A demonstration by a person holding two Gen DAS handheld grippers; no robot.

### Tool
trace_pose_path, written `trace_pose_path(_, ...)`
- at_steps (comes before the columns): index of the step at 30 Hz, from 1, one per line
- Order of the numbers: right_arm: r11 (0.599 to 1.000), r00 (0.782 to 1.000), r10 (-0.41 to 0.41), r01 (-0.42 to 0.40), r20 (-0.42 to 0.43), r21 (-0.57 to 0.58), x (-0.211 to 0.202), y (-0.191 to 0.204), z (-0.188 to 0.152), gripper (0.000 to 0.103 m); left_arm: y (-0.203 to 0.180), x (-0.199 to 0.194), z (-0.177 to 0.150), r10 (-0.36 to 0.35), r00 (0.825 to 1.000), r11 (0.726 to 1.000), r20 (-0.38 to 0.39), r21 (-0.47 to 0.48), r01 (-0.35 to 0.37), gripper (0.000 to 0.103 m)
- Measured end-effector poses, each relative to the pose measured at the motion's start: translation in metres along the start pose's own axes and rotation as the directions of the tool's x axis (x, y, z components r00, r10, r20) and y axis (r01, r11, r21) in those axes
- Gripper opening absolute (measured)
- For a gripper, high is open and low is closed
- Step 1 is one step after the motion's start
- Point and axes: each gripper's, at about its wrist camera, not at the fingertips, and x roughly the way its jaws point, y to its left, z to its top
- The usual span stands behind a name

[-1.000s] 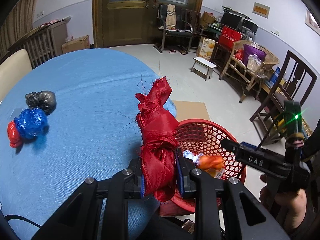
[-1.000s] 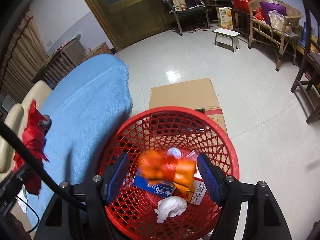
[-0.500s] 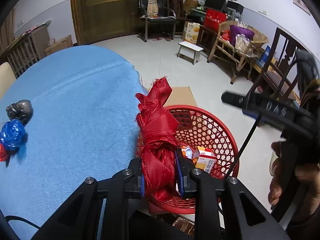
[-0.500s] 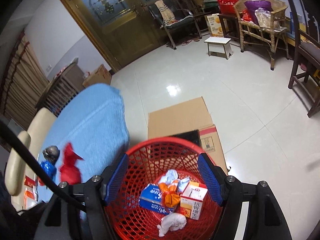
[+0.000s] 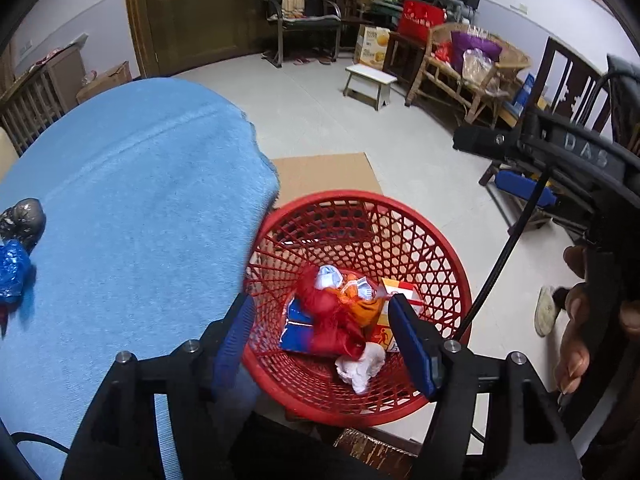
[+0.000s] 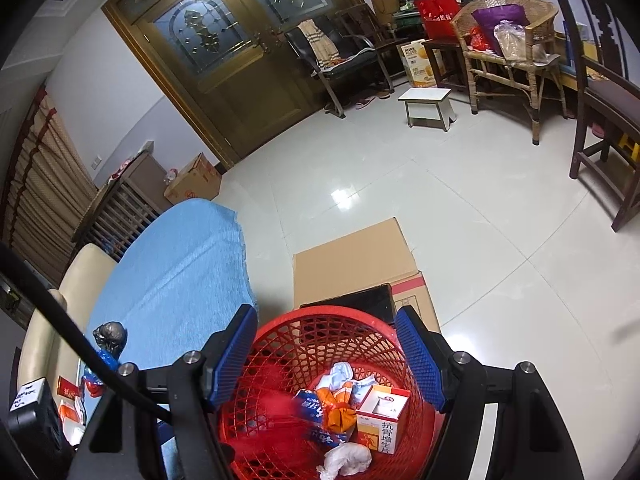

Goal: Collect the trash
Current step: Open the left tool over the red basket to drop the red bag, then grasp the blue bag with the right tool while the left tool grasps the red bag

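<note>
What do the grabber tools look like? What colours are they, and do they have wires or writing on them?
Both are black plastic with silver bolts. The left gripper and the right gripper each have two fingers faced with blue ribbed pads. In the left camera's view, the right tool's body shows pale raised letters reading DAS and a thin black cable hanging from it.

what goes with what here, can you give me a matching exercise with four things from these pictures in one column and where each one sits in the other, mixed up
Things:
1. red cloth bundle
2. black crumpled bag
3. white stool
4. flat cardboard

Places:
A. on the blue tablecloth
B. on the floor behind the red basket
C. inside the red basket
D. on the floor near the wicker chair

Pairs: 1-C, 2-A, 3-D, 4-B
</note>
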Motion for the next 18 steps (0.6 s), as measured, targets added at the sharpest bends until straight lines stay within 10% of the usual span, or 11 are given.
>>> trace_pose_path(10,0.997,0.999,0.04,-0.042,-0.024,-0.066,0.004,0.035,-0.01,0.075,0.091,-0.06,-0.014,0.092,0.988,0.968,0.121,-0.243,-0.061,0.07)
trace_pose_path(18,0.979,0.992,0.085,-0.101,-0.097,-0.176,0.019,0.091,-0.032,0.075,0.184,-0.094,-0.066,0.229,0.965,0.86,0.128,-0.492,-0.139,0.074)
